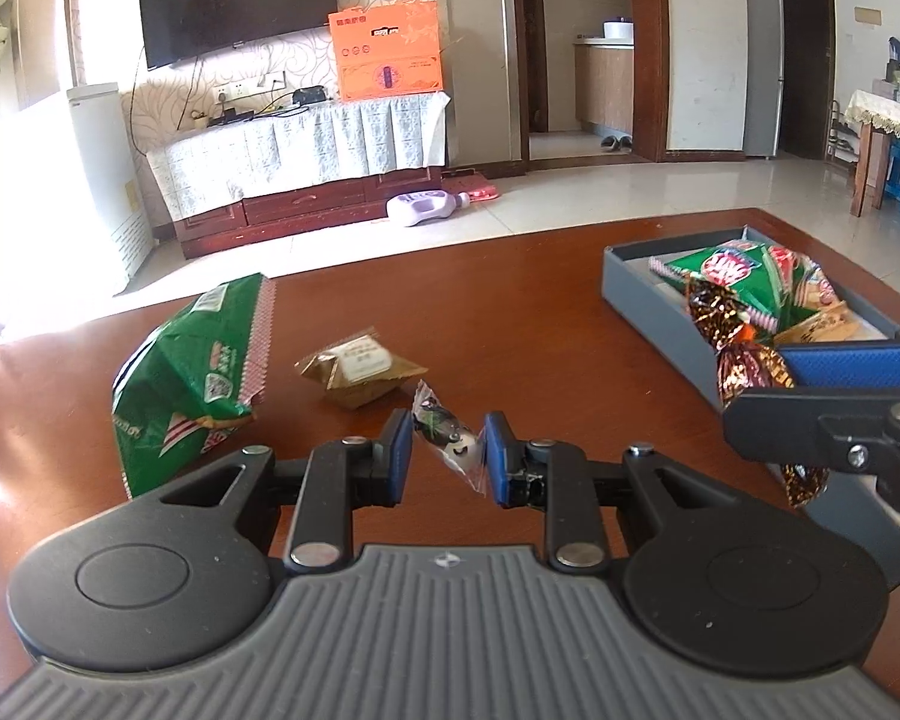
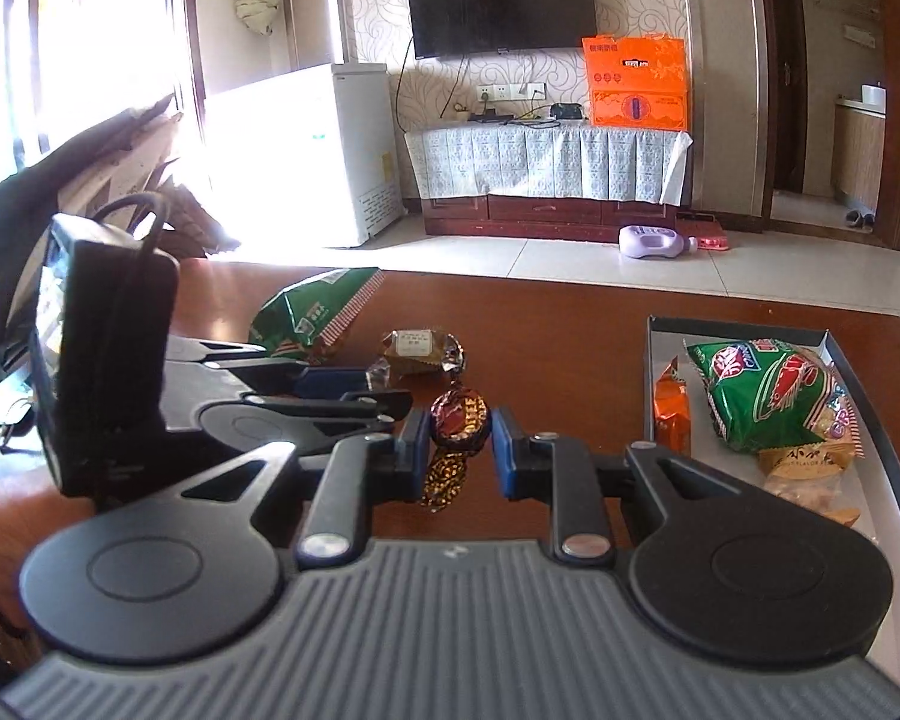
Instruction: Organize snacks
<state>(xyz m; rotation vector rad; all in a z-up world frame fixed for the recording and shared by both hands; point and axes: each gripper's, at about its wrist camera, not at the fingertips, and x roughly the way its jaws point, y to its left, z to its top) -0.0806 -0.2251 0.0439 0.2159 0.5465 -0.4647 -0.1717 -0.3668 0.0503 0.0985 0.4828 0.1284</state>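
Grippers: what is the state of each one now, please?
Left gripper: closed on a small clear-wrapped dark candy.
Right gripper: closed on a brown foil-wrapped toffee.

Both views are taken from just behind a claw, low over the brown tabletop (image 1: 540, 312), angled slightly downward and facing the far wall where the television (image 1: 237, 6) hangs. The left claw (image 1: 448, 450) fills the near foreground of the left wrist view; the right claw (image 2: 459, 447) fills that of the right wrist view. The tabletop, the grey tray (image 2: 897, 456), the green snack bag (image 1: 192, 372) and the television are shared by both views.
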